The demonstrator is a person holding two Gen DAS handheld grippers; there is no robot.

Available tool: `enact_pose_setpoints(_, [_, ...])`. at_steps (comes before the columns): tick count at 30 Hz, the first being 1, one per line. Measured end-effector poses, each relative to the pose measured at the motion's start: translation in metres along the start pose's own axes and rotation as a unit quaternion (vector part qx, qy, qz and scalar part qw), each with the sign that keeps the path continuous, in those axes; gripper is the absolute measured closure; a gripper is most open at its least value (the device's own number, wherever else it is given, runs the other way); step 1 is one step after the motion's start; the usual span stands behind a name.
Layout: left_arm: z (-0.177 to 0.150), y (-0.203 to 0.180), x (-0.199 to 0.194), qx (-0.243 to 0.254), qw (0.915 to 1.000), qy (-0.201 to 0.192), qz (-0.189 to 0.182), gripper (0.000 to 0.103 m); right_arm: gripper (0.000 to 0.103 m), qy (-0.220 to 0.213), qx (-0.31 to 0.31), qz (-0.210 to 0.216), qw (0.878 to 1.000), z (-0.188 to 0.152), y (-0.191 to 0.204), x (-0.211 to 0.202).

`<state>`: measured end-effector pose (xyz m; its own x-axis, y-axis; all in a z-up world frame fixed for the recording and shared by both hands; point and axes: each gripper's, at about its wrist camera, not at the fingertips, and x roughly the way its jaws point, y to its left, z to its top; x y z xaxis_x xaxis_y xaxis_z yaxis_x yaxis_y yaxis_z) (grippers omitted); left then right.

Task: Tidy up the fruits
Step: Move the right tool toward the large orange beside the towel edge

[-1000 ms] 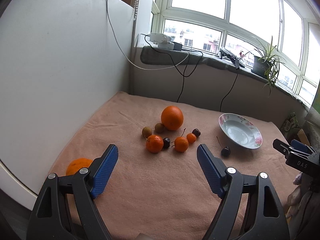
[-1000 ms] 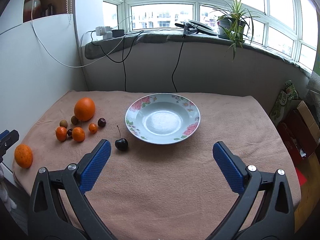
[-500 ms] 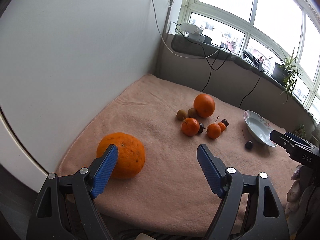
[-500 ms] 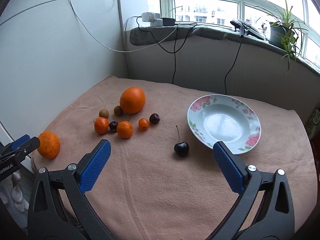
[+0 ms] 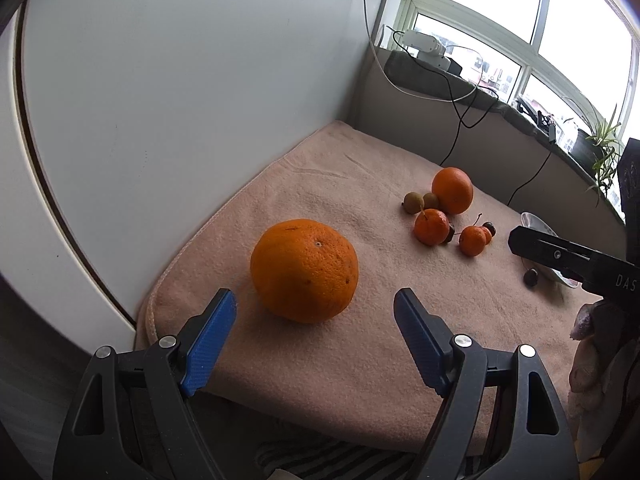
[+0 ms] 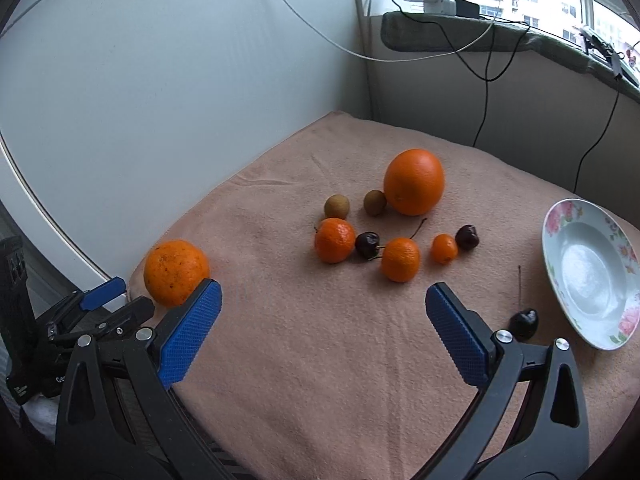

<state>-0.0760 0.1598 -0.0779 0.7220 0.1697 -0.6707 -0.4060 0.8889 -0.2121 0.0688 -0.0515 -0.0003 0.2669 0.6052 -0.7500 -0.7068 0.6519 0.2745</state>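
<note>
Left gripper [image 5: 316, 314]: hanging wide open, blue pads lining up either side of the near orange, not touching it.
Right gripper [image 6: 322, 312]: gaping open over bare cloth, gripping nothing.
Near orange [image 5: 304, 270]: sitting alone at the near left corner of the pink towel [image 5: 360, 360], close to the white panel [image 5: 180, 80].
Far orange [image 6: 414, 182]: lying further back, two small brown fruits [image 6: 337, 206] resting just beside it.
Small cluster: three mandarins [image 6: 334, 240] and two dark cherries [image 6: 367, 245] sitting bunched together in front of the far orange.
Lone cherry [image 6: 523, 323]: lying apart, just beside the plate.
Plate [image 6: 624, 320]: floral-rimmed, sitting empty at the right.
</note>
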Motion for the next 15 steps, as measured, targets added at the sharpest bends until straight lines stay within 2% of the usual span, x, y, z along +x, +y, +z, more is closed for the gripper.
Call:
enact_pose_setpoints(5, [-0.001,0.007,0.007,-0.007,1.0,0.004,0.001,0.022,0.0,0.022,-0.014,0.046,0.999,0.009,0.018,0.022])
enact_pose_setpoints(15, [0.001,0.011,0.018,-0.004,1.0,0.007,-0.001,0.022,0.0,0.075,-0.044,0.105,0.991,0.018,0.051,0.071])
